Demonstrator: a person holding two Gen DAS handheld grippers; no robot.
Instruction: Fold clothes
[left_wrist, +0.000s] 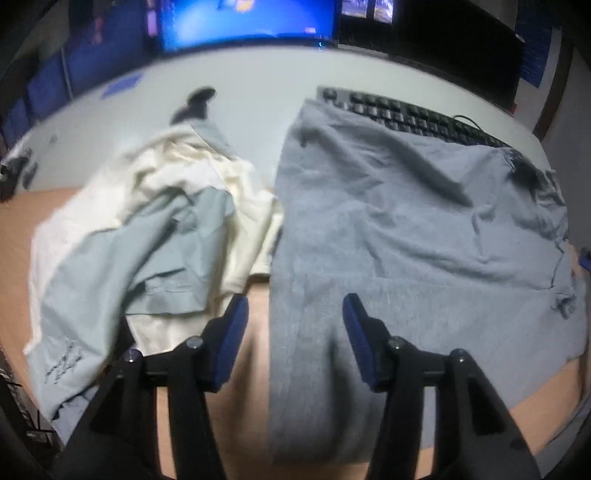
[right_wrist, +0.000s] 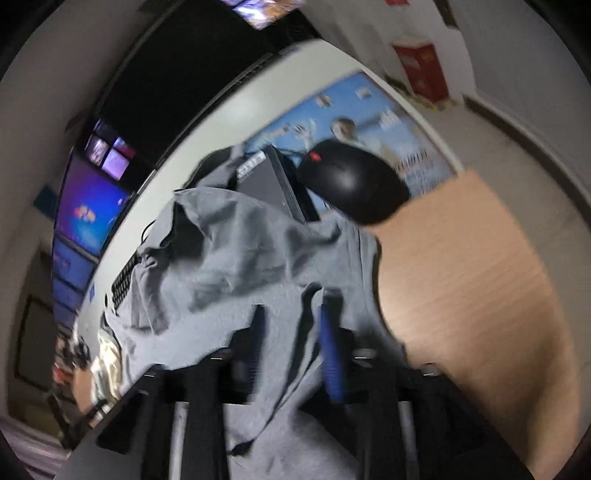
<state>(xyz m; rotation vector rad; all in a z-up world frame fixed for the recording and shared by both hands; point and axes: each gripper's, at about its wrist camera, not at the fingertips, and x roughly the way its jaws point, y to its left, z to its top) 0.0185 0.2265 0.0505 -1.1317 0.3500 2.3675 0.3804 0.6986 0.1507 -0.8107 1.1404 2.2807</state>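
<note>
Desk (left_wrist: 229, 369) crowded: right gripper (right_wrist: 295, 332) clamps grey garment (left_wrist: 406, 221), left gripper (left_wrist: 291, 332) spread empty over its edge; lift clear of keyboard (left_wrist: 406, 110), mouse (right_wrist: 351, 184).

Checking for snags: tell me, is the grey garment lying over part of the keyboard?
Yes, the grey garment's far edge covers the keyboard's near side.

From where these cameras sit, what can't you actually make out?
- Far edge of the keyboard: left wrist view, grey garment drapes over it.
- Right gripper fingers: right wrist view, grey cloth and motion blur cover them.
- Printing on the pale garment: too blurred to read.
- Screen: cut off by the top edge.
</note>
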